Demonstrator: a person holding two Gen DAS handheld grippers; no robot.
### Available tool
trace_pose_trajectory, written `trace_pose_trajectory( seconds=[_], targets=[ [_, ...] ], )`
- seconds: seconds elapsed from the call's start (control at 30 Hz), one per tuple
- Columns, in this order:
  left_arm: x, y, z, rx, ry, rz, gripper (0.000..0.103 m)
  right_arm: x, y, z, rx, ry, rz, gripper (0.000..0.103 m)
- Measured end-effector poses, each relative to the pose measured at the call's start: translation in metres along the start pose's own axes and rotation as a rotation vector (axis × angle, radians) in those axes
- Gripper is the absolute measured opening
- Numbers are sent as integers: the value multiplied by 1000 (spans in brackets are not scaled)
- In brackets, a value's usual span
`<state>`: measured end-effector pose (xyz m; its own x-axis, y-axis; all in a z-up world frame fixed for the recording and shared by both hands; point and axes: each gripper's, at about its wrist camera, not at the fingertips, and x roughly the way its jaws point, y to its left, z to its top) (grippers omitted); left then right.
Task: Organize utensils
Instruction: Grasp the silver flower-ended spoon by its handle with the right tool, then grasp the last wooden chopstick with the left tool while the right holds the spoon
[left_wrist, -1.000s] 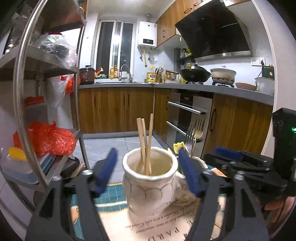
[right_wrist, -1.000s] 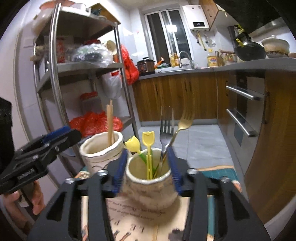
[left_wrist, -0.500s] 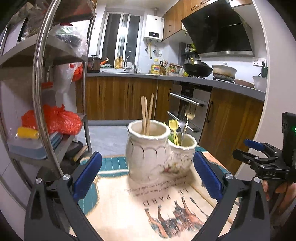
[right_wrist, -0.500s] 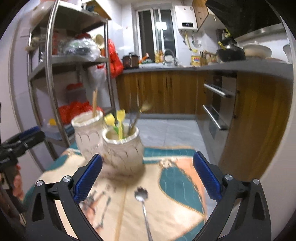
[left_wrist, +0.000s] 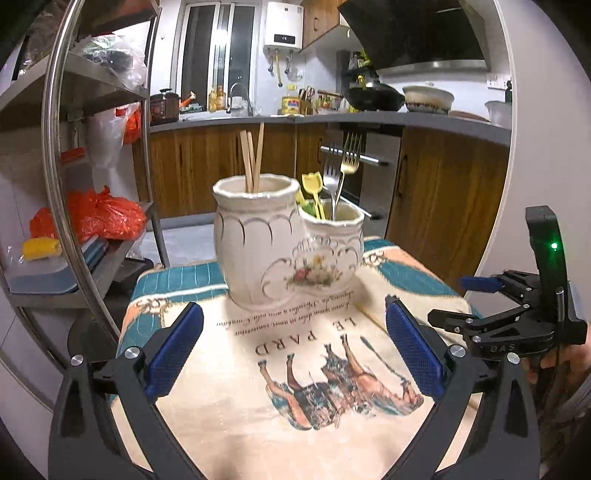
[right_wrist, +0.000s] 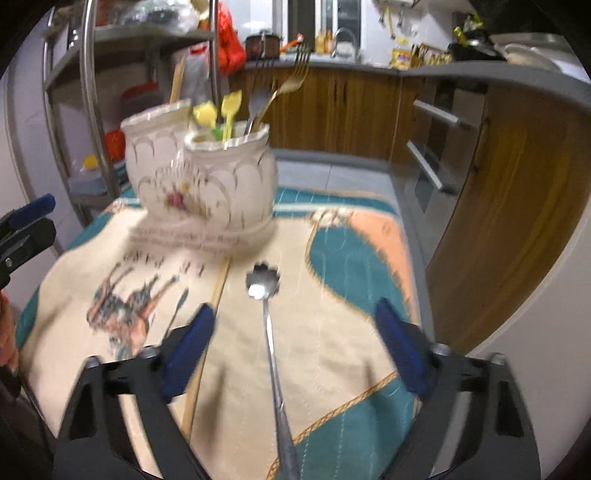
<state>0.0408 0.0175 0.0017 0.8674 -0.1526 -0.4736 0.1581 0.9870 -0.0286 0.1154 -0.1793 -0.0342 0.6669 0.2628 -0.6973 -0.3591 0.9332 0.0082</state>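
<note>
Two joined white ceramic pots stand on a printed cloth. The taller pot (left_wrist: 255, 240) holds wooden chopsticks (left_wrist: 252, 158). The shorter pot (left_wrist: 332, 247) holds forks (left_wrist: 345, 173) and yellow picks (left_wrist: 313, 192). My left gripper (left_wrist: 295, 354) is open and empty, well back from the pots. My right gripper (right_wrist: 295, 339) is open above a flower-headed metal spoon (right_wrist: 263, 284) lying on the cloth, with a single chopstick (right_wrist: 210, 317) beside it. The pots also show in the right wrist view (right_wrist: 207, 173). The right gripper shows at the right of the left wrist view (left_wrist: 480, 306).
A steel rack (left_wrist: 62, 206) with bags and boxes stands left of the table. The printed cloth (left_wrist: 295, 387) covers the small table. Wooden cabinets and an oven (left_wrist: 369, 173) lie behind, across a tiled floor.
Both grippers have opened and pulled back from the pots, which stay on the cloth. The right gripper has dropped lower over the spoon and chopstick.
</note>
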Motion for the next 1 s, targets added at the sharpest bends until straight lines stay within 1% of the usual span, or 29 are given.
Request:
trace_pose_trajectory(
  seconds=[0.03, 0.1, 0.17, 0.2, 0.27, 0.33, 0.37, 0.4, 0.53, 0.7, 0.87, 1.0],
  targets=[
    [1, 0, -2, 0, 7, -1, 98, 4, 1, -2, 0, 23, 9, 64],
    [4, 1, -7, 0, 18, -3, 97, 10, 2, -6, 3, 55, 28, 54],
    [5, 2, -11, 2, 26, -3, 98, 14, 5, -10, -8, 80, 37, 37],
    [7, 1, -13, 5, 31, -3, 98, 15, 6, -12, -14, 86, 36, 36],
    [9, 1, -16, 9, 43, -4, 97, 14, 8, -12, -21, 87, 42, 28],
    [11, -1, -19, 17, 56, -9, 98, 13, 9, -12, -26, 87, 52, 23],
    [12, -2, -21, 20, 61, -10, 98, 13, 10, -11, -30, 87, 60, 17],
    [12, -3, -21, 25, 67, -11, 98, 14, 11, -11, -29, 89, 72, 14],
    [14, -13, -23, 55, 83, -8, 97, 15, 8, -10, -15, 87, 102, 5],
    [19, -31, -21, 91, 114, -2, 98, 13, 2, -11, 8, 68, 116, 4],
    [28, -51, -18, 97, 156, -15, 97, 1, -11, -11, 25, 13, 128, 4],
    [46, -72, -18, 93, 228, -35, 97, -7, -16, -11, 11, -20, 111, 4]
  ],
)
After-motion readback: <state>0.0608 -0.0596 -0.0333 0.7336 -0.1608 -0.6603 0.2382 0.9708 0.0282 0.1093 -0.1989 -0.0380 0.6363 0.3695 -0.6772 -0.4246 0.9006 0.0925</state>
